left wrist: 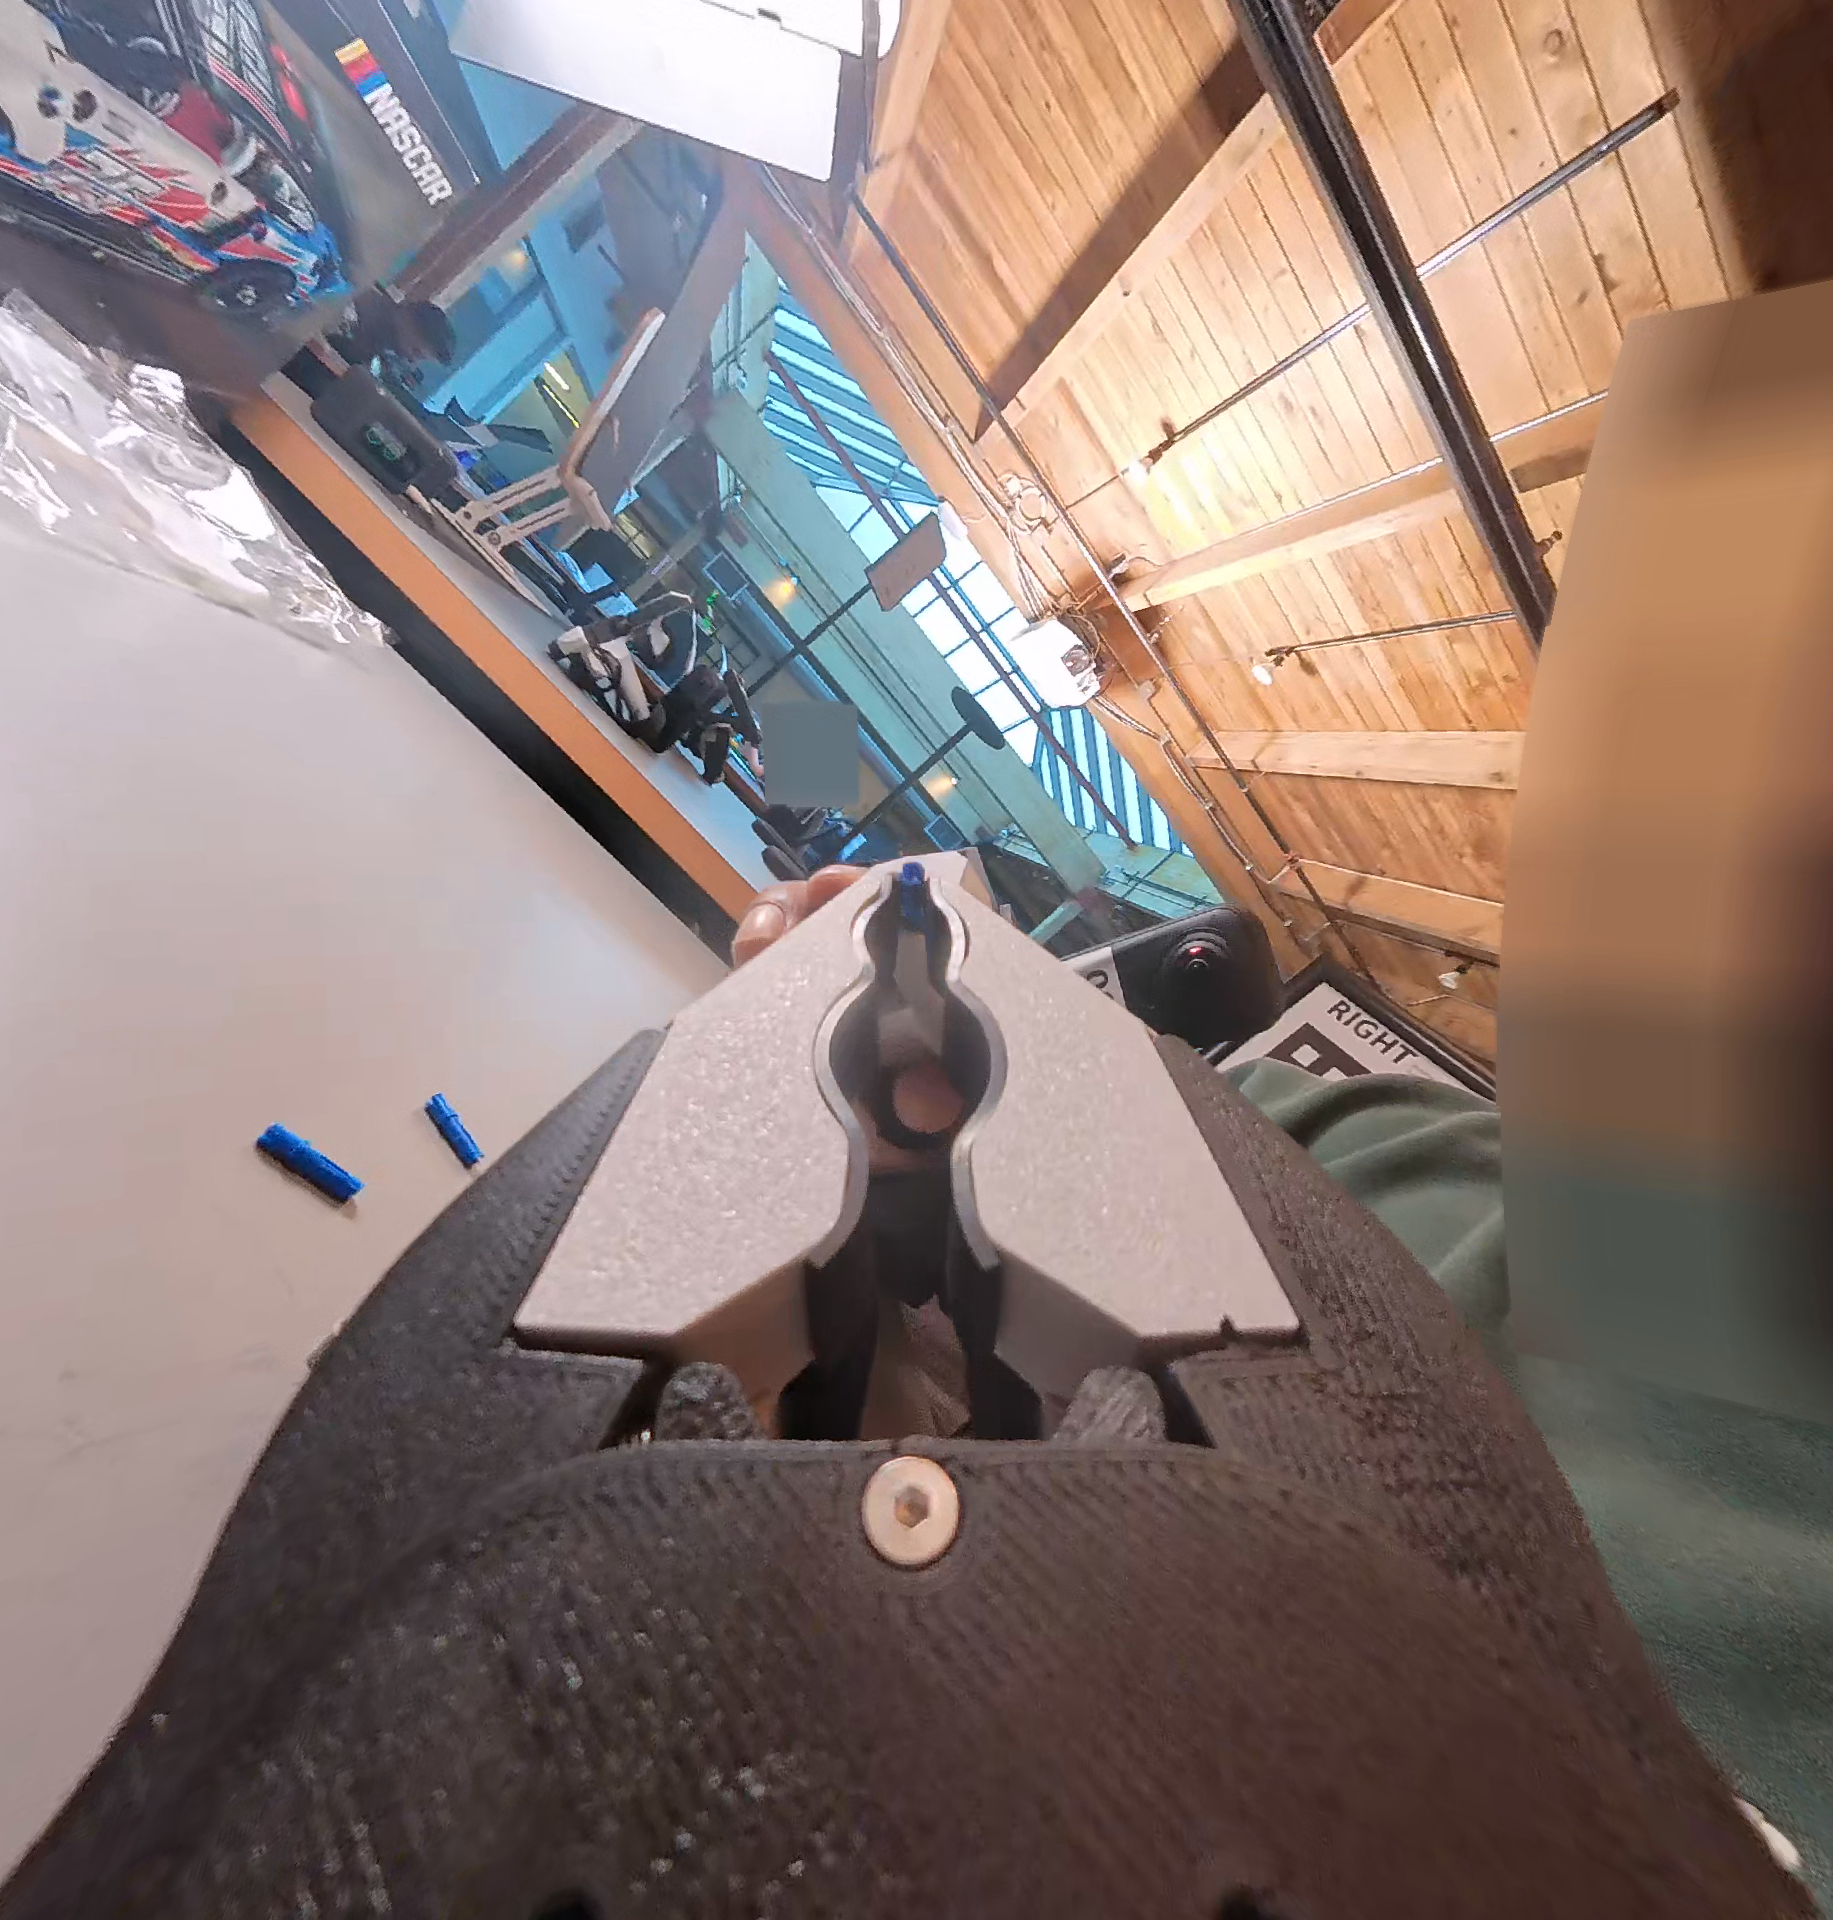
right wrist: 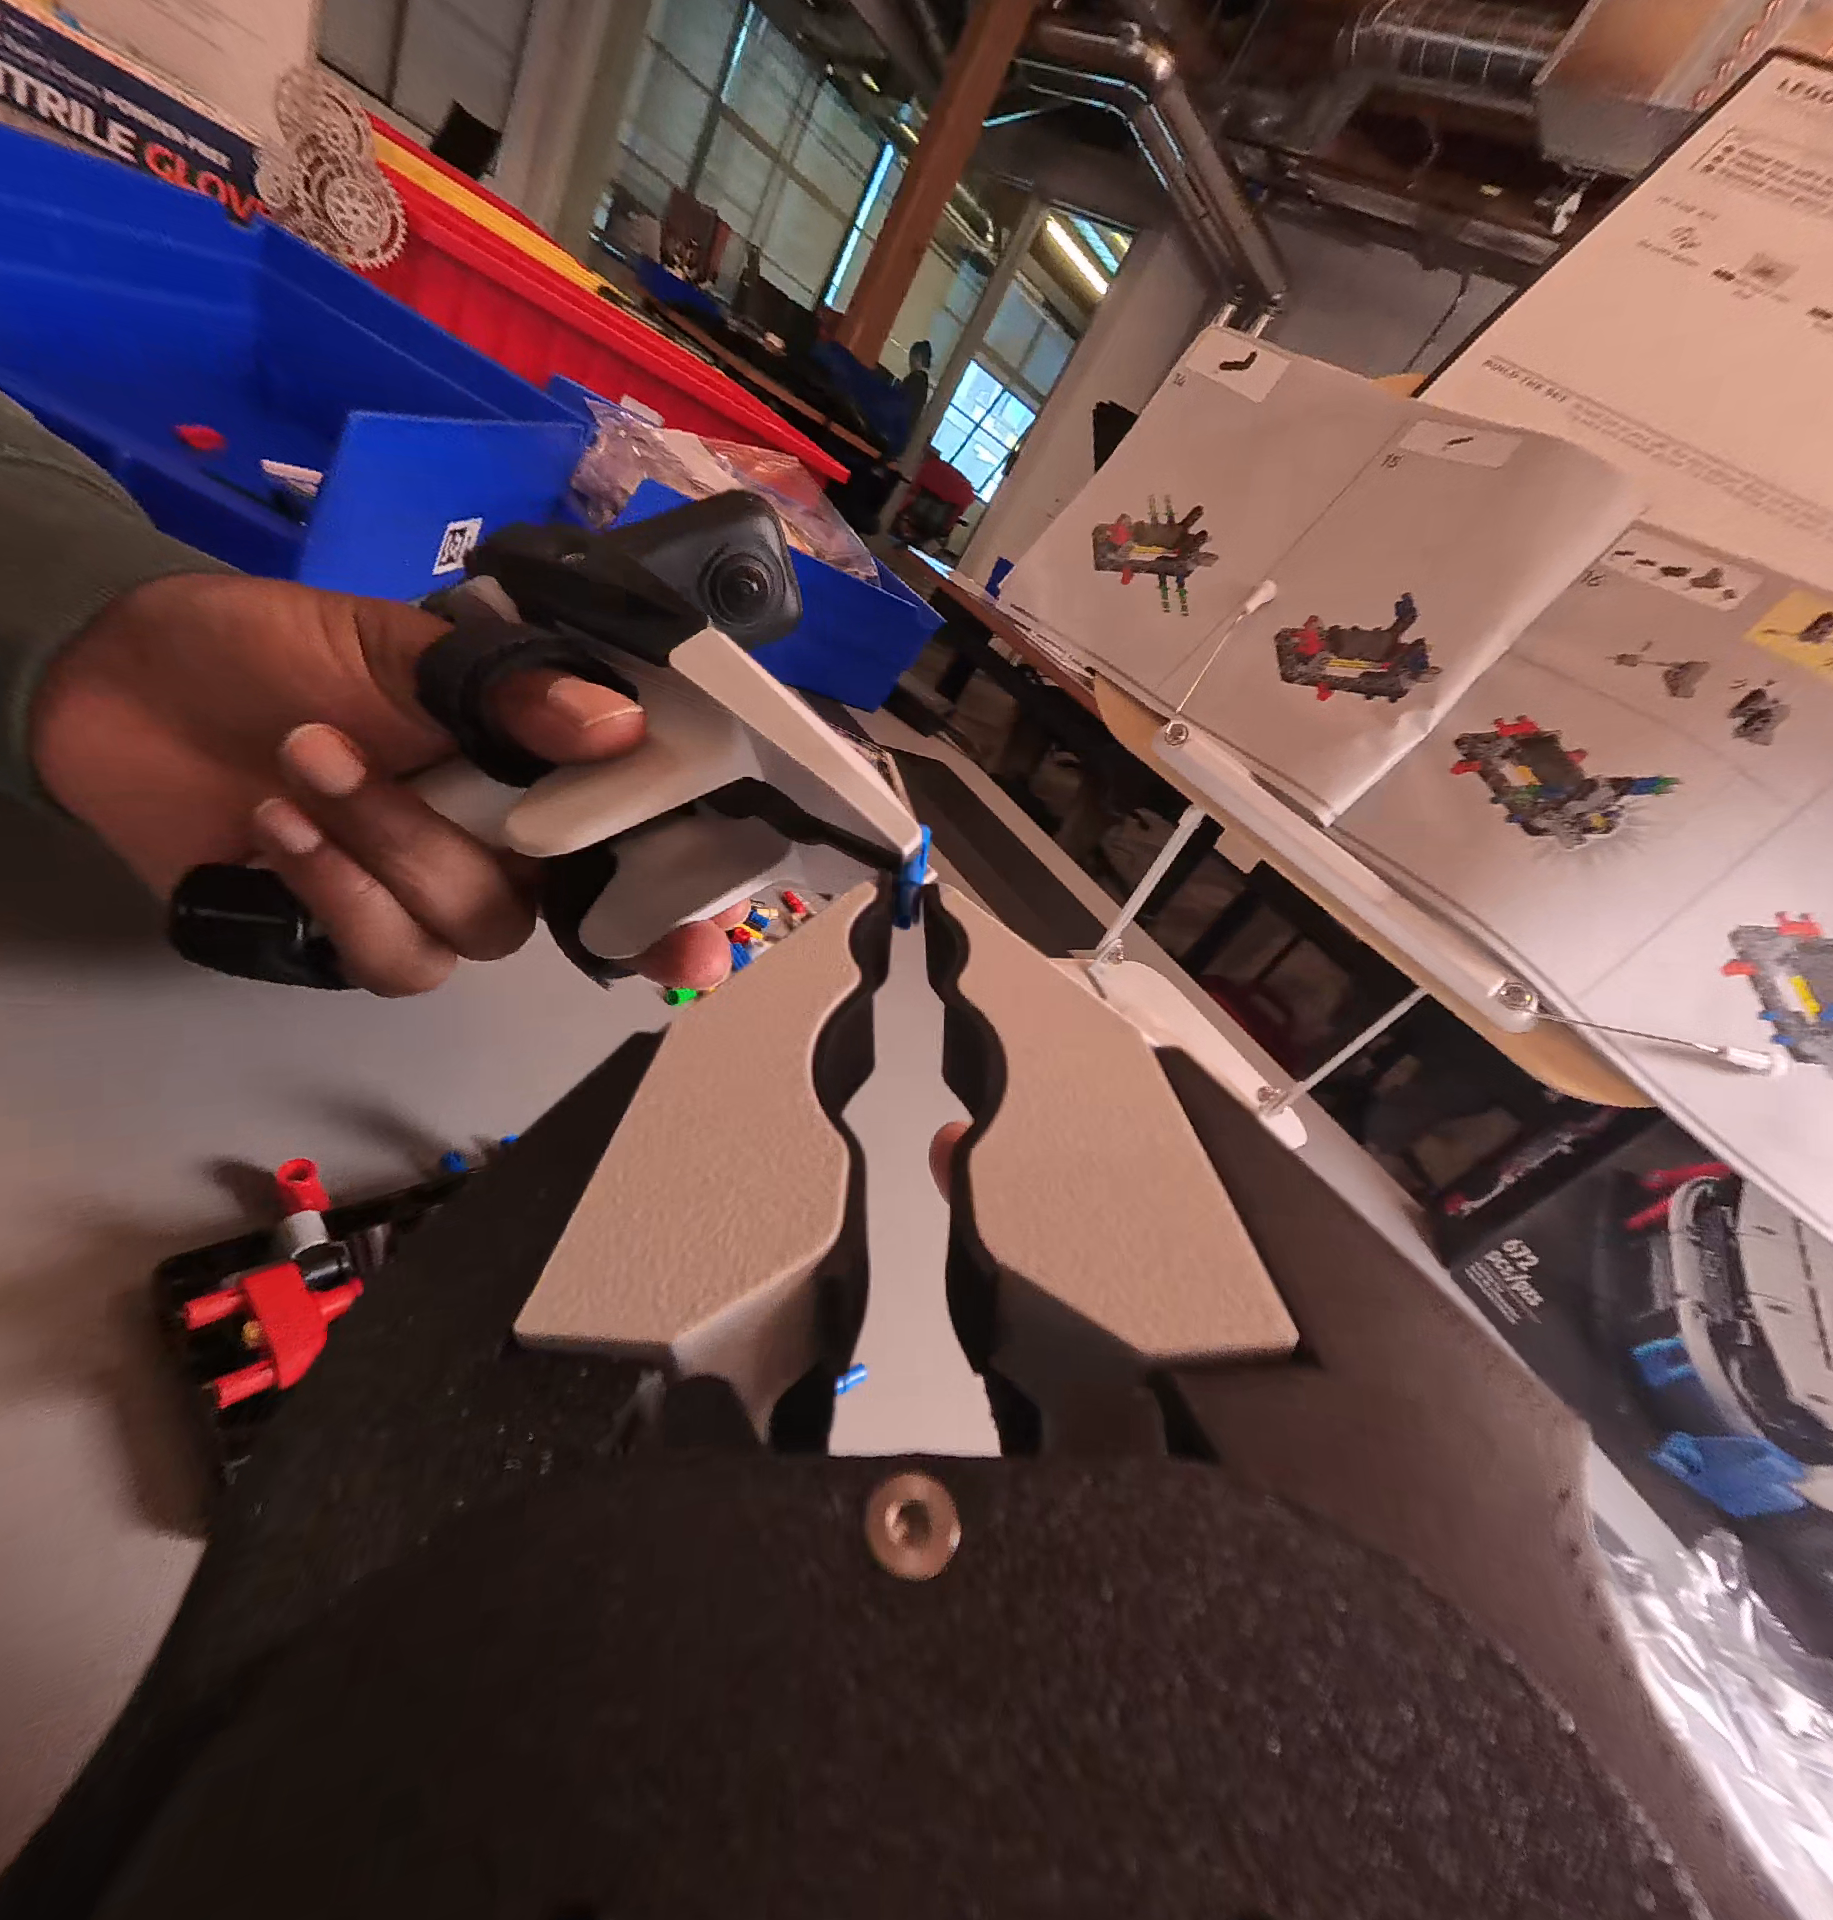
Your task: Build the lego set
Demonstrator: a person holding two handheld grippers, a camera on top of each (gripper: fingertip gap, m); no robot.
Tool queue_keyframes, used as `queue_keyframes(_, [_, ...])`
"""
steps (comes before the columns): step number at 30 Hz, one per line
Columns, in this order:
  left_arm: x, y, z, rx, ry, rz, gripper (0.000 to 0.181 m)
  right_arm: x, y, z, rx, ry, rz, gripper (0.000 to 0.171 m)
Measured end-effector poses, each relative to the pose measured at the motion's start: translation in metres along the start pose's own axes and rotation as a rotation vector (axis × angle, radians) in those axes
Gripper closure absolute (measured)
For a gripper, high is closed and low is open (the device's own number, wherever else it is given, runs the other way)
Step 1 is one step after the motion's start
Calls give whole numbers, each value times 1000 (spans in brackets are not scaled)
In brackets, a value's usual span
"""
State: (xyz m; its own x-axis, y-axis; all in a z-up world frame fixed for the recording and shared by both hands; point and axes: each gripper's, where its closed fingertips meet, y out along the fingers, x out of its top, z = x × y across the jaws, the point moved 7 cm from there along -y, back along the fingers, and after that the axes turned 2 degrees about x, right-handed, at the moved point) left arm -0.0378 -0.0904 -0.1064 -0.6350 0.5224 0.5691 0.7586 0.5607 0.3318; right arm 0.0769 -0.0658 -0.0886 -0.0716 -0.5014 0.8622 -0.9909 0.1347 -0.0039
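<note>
Right wrist view, from the left: a blue bin (right wrist: 164,343) stands at the back of the grey table (right wrist: 81,1060), with a small red piece (right wrist: 197,436) and a white one in one compartment and a clear bag of parts (right wrist: 704,478) in the next; a red bin (right wrist: 538,301) sits behind it. Nearer, a black-and-red lego assembly (right wrist: 268,1309) lies on the table. Above it a hand (right wrist: 299,769) holds the left gripper (right wrist: 917,847), its jaws pinched on a blue pin (right wrist: 912,873). The pin stands nearly upright here, long axis running from those tips down into the tips of the right gripper (right wrist: 907,914). That gripper's jaws are narrow, and whether they clamp the pin I cannot tell. To the right, an open instruction booklet (right wrist: 1411,623) rests on a stand.

In the left wrist view, two loose blue pins (left wrist: 309,1164) lie on the table at left; the held pin (left wrist: 910,883) points straight away from the camera between closed tips.
</note>
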Motion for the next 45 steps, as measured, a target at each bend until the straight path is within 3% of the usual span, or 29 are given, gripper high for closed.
queue_keyframes(5, [-2, -2, 5, 13, -30, 61, 178, -4, -3, -1, 65, -21, 12, 168])
queue_keyframes(12, [-3, -2, -1, 64, 131, 223, 171, -9, -10, 0, 217, 24, 40, 168])
queue_keyframes(14, [-5, -2, 1, 70, 112, 230, 180, -10, -10, 5, 257, 28, 40, 168])
queue_keyframes(21, [-6, -2, 3, 9, 0, 213, 181, -8, -11, 4, 273, 120, -6, 168])
queue_keyframes(29, [-4, -3, -2, -5, 43, 236, 172, -8, -14, -3, 277, 198, -42, 168])
queue_keyframes(33, [-7, -2, -3, -14, 29, 248, 179, -7, -14, 0, 293, 199, -50, 168])
queue_keyframes(45, [-10, -1, -4, -39, -8, 269, 179, -4, -18, 1, 327, 194, -99, 160])
